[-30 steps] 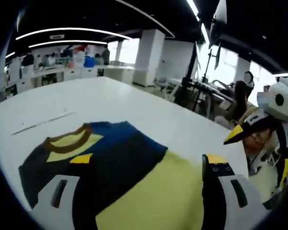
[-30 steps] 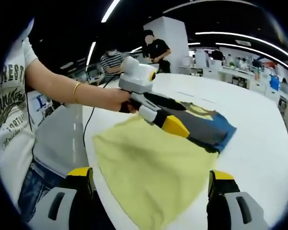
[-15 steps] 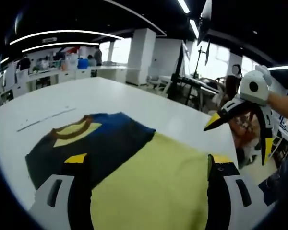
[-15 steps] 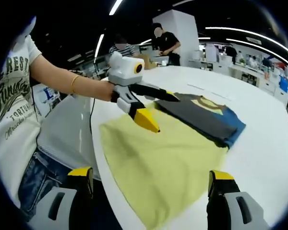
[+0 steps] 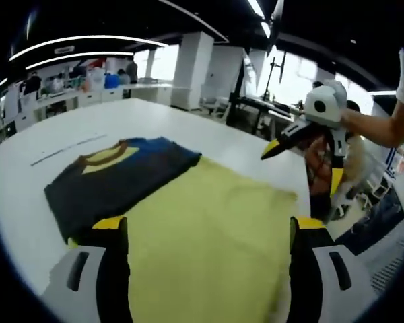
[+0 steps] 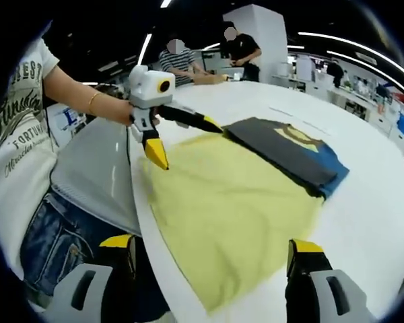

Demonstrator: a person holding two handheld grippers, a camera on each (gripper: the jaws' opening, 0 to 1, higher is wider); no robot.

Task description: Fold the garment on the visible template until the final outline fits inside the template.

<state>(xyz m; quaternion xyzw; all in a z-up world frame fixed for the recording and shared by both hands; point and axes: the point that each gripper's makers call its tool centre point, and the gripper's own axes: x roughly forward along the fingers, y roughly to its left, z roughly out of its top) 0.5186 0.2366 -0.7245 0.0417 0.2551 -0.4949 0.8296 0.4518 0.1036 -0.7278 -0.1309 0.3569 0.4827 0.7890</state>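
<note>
The garment lies flat on the white table (image 6: 370,202). Its yellow lower part (image 5: 209,229) (image 6: 236,202) is nearest me. The dark grey and blue upper part (image 5: 121,178) (image 6: 289,151), with a yellow collar, lies farther off. My left gripper (image 5: 205,232) stands open, its jaws over the yellow hem; in the right gripper view the left gripper (image 6: 185,141) hovers open above the yellow part's far left corner. My right gripper (image 6: 212,245) is open over the table's near edge. In the left gripper view the right gripper (image 5: 301,171) hangs open, off the cloth's right side.
A thin grey line (image 5: 67,149) is marked on the table beyond the collar. A person in a printed white shirt and jeans (image 6: 27,168) stands at the table's edge beside a grey surface (image 6: 94,182). Two people (image 6: 209,50) stand at the back. Desks and chairs (image 5: 269,114) ring the table.
The left gripper has drawn back from the dark upper part to the yellow corner, with its jaws spread wider. The right gripper has moved farther into the left gripper view. The garment lies still.
</note>
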